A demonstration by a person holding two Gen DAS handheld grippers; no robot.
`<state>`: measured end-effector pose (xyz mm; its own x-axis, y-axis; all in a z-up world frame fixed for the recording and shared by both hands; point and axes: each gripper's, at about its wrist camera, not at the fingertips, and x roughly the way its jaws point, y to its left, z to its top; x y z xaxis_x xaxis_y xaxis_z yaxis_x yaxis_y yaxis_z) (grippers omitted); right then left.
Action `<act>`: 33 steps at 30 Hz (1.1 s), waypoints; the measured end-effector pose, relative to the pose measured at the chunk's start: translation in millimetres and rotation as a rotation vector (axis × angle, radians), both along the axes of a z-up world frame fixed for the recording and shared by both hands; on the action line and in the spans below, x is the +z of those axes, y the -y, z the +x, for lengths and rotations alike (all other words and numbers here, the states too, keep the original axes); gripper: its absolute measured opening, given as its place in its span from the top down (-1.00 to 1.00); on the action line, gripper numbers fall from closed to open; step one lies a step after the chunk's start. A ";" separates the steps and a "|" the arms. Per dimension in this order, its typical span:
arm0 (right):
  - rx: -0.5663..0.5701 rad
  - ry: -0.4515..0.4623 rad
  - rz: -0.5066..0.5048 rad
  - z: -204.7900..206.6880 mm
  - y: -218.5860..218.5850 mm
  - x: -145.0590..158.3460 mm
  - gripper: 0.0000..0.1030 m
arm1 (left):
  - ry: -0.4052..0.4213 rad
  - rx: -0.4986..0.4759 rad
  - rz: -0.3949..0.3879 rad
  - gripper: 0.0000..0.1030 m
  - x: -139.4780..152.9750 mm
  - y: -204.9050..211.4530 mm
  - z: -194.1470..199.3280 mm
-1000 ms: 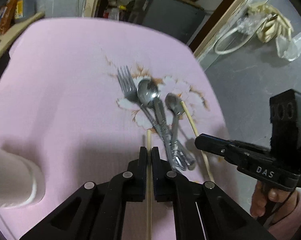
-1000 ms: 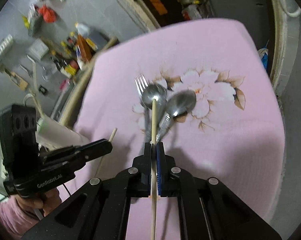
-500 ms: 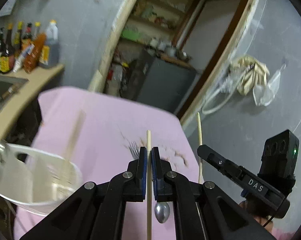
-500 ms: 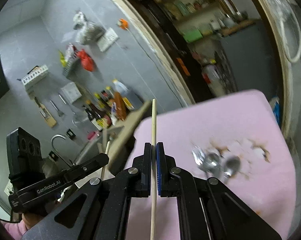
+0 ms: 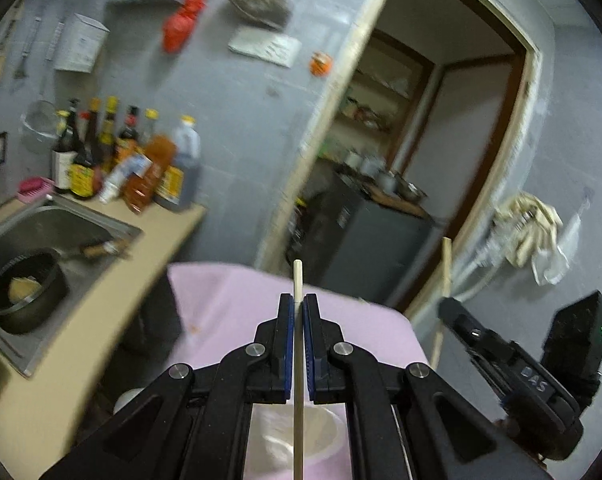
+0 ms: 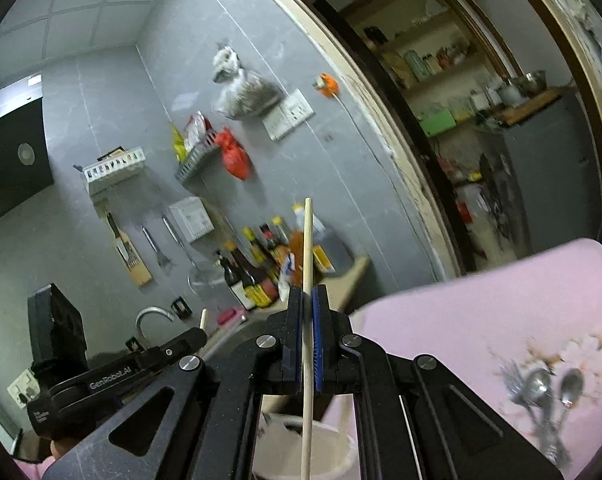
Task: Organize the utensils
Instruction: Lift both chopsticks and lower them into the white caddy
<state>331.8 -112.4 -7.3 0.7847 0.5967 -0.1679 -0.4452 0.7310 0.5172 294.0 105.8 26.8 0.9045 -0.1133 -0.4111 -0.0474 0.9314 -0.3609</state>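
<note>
Both grippers (image 5: 297, 308) (image 6: 307, 300) have lifted their chopsticks (image 5: 297, 360) (image 6: 307, 320) above the holder (image 6: 333, 448).

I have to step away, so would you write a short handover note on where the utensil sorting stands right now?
Left gripper: shut on one wooden chopstick, held up above the white cup.
Right gripper: shut on the other chopstick, also raised, with the white cup just below it.
On the pink cloth: the fork and two spoons lie together on the flower print, untouched.
Done: both chopsticks picked up.
Left: probably drop both chopsticks into the cup, then fetch the fork and spoons. Whether the cup already holds anything is unclear.
</note>
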 end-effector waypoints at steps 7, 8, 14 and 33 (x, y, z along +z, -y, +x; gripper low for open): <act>-0.068 0.048 0.007 6.5 -37.2 -0.4 0.91 | 0.069 0.103 -0.006 0.90 -2.9 -57.7 8.7; -0.072 0.040 0.010 9.4 -39.4 -4.4 0.91 | 0.075 0.107 -0.009 0.90 -4.8 -62.3 10.4; -0.127 -0.005 -0.012 19.0 -50.4 -33.5 0.91 | 0.077 0.112 -0.043 0.90 -33.9 -85.1 27.9; -0.168 -0.013 -0.138 18.1 -67.5 -60.3 0.91 | 0.139 0.120 -0.050 0.90 -54.6 -86.5 48.4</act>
<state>349.9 -45.0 -67.6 0.8685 0.4279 -0.2500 -0.3046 0.8588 0.4118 342.4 192.2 -27.8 0.9603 -0.0187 -0.2783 -0.1033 0.9029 -0.4172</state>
